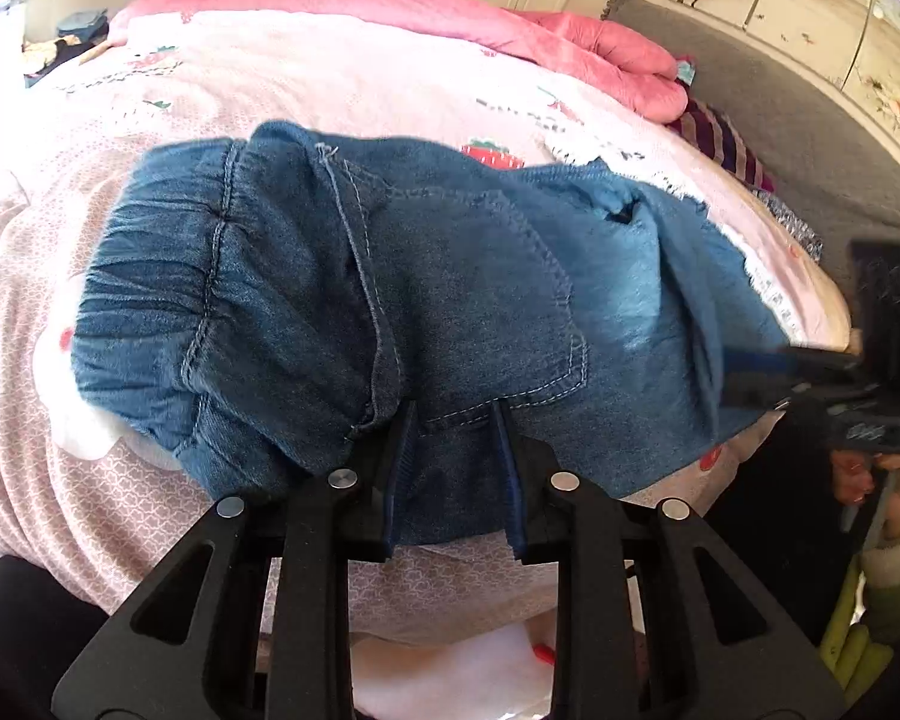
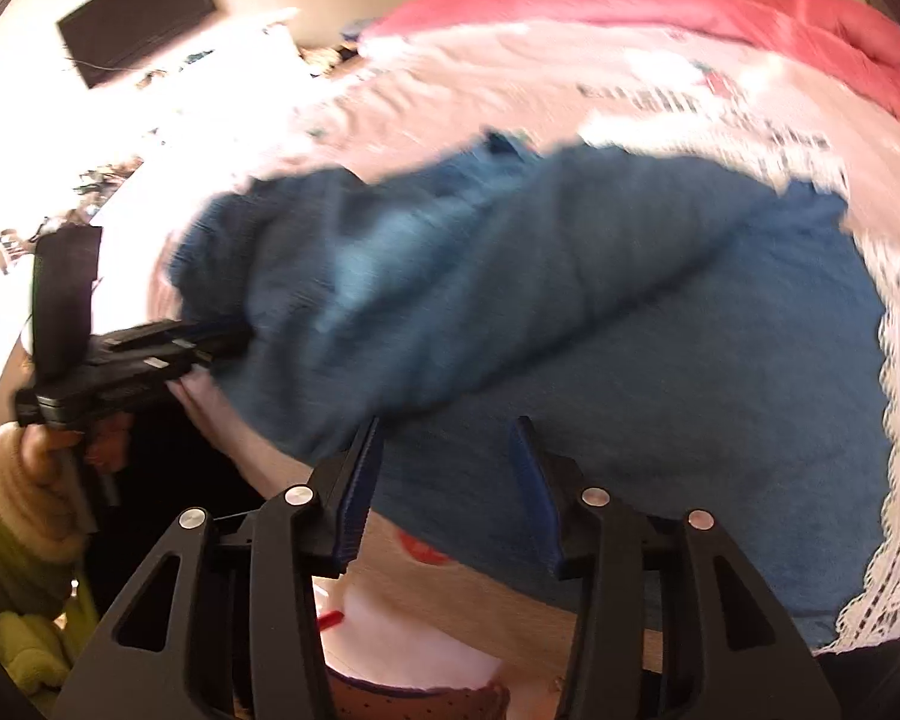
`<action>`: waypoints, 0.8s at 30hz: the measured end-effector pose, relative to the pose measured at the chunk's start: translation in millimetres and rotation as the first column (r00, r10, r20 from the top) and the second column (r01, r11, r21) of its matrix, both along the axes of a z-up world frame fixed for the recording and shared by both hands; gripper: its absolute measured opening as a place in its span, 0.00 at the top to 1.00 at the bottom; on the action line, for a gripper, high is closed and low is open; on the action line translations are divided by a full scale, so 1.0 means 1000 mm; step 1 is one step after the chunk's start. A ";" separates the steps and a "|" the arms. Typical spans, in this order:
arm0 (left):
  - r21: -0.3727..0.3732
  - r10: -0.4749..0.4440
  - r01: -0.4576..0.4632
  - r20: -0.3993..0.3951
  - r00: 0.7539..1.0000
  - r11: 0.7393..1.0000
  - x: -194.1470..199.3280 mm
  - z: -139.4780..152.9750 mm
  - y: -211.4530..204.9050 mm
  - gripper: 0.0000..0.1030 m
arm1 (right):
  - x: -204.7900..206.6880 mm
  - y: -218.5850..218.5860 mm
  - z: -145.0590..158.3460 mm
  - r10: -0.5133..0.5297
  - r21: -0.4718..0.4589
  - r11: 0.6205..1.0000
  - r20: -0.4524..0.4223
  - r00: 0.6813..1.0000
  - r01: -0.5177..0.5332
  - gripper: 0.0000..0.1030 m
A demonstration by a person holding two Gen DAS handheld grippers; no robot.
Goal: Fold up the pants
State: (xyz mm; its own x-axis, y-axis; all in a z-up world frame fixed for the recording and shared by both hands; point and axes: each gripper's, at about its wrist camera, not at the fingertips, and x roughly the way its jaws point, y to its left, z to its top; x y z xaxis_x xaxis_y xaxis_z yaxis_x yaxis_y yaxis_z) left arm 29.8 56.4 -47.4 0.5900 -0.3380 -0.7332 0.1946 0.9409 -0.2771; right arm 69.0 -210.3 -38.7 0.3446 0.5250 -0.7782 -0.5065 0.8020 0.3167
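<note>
Blue denim pants with an elastic waistband at the left lie folded lengthwise on a pink bed cover. They also show in the right wrist view, with a white lace hem at the right. My left gripper is open, its fingers straddling the near edge of the pants by the back pocket. It also shows in the right wrist view, at the pants' left end. My right gripper is open over the near edge of the pant legs. It also shows in the left wrist view, at the pants' right end.
A crumpled pink quilt lies along the far side of the bed. Striped and patterned clothes lie at the bed's right edge beside a grey floor. A dark screen hangs on the wall. Wardrobes stand behind.
</note>
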 end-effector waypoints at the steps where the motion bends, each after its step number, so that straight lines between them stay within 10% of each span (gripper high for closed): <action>1: -0.006 0.004 -0.004 0.011 1.000 1.000 -0.002 0.005 0.001 0.82 | -0.002 0.000 0.000 -0.002 0.002 1.000 0.004 1.000 0.002 0.58; 12: -0.004 -0.060 0.061 0.147 0.987 0.998 -0.018 0.067 -0.023 0.66 | 0.003 -0.031 0.044 -0.072 0.075 0.995 0.088 0.994 0.066 0.41; 24: -0.080 -0.281 0.281 0.013 0.960 0.956 0.022 0.036 -0.108 0.66 | 0.067 -0.042 0.081 -0.128 -0.017 0.991 0.185 0.974 0.133 0.20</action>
